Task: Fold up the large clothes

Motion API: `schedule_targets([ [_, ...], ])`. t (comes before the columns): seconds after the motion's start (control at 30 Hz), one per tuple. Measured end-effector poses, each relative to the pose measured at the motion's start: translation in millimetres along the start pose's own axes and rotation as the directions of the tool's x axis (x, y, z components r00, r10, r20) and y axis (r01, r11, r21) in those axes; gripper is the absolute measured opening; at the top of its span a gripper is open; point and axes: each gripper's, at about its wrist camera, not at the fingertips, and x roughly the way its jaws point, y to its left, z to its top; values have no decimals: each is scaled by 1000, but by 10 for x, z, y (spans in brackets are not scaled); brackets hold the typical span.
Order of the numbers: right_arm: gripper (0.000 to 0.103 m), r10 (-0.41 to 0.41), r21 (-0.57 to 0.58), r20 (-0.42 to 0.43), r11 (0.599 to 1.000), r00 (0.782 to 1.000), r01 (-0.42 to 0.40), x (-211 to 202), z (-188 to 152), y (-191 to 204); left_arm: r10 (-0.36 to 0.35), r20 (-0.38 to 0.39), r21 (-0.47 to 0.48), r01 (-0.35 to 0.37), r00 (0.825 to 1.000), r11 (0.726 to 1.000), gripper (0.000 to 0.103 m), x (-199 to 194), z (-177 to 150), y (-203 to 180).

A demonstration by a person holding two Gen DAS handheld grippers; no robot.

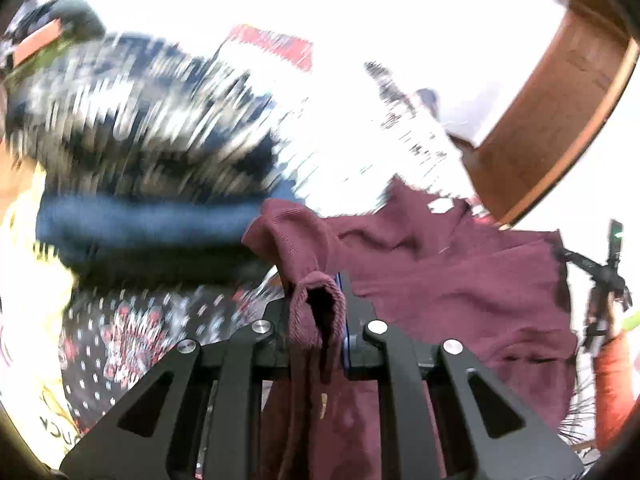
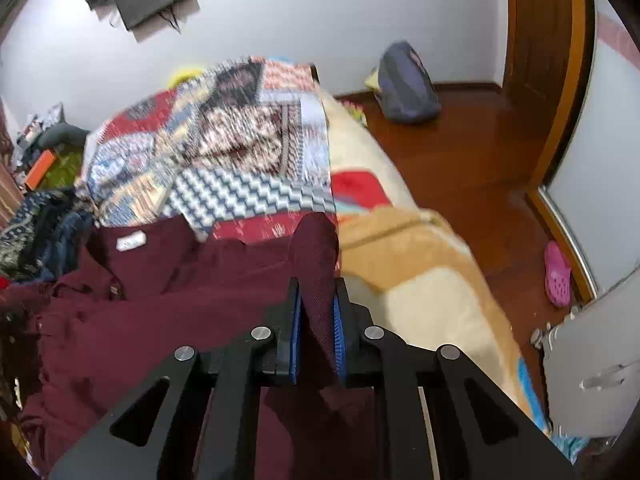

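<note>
With my left gripper point(image 1: 316, 308) clamped on a ribbed edge of the maroon garment point(image 1: 460, 280) and my right gripper point(image 2: 316, 312) pinching another bunched edge of it, I judge the fold barely begun: the cloth hangs rumpled between them over the bed. Beyond lie the patchwork quilt point(image 2: 224, 148), a cream blanket point(image 2: 420, 288), heaped clothes point(image 2: 36, 232), then wood floor point(image 2: 472, 152) and white wall point(image 2: 300, 12).

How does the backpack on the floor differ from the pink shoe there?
The backpack is grey-blue and bulky; the shoe is bright pink and small. The backpack slumps against the far wall; the shoe lies flat beside the doorframe, nearer the camera. Both sit on the wooden floor, away from the bed.
</note>
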Motion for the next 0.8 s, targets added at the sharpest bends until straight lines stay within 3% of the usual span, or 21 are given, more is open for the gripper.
schedule_targets([
  [0.13,6,-18,-37,66,999,998,20,-195,199,54,17,74,75,-23,997,997,14,-161,472,-283],
  [0.23,3,-62,-47,131,996,989,69,-250,381,40,36,110,104,-47,993,993,14,-60,820,-517],
  [0.3,3,-65,-38,128,997,990,70,-201,511,-2,56,107,101,-66,993,993,14,76,1029,-514],
  [0.37,3,-107,-42,126,993,986,113,-134,570,-3,121,85,103,-130,989,986,15,301,1144,-431],
  [0.43,3,-124,-54,121,990,985,131,-100,555,25,191,9,102,-191,981,976,19,563,1140,-317],
  [0.53,4,-105,-71,87,991,991,111,-56,466,59,305,-93,100,-296,948,950,26,902,1018,-112],
  [0.57,9,-112,-83,67,990,991,118,-35,418,77,324,-101,100,-314,941,944,32,910,921,-55],
  [0.6,22,-118,-91,40,988,992,122,-19,369,86,329,-101,98,-320,939,942,34,910,856,-9],
  [0.63,41,-119,-93,20,988,993,120,-39,335,68,322,-100,98,-313,942,945,36,868,792,38],
  [0.7,63,-111,-99,5,989,994,111,-88,223,86,304,-99,113,-293,948,949,37,720,685,2],
  [0.73,69,-114,-106,10,988,993,114,-135,171,95,296,-97,126,-283,950,951,42,662,649,-7],
  [0.77,70,-118,-116,11,986,993,119,-173,120,120,291,-96,140,-276,952,951,54,592,601,-22],
  [0.8,70,-118,-125,5,985,993,118,-214,77,141,277,-90,157,-261,957,952,57,473,534,-46],
])
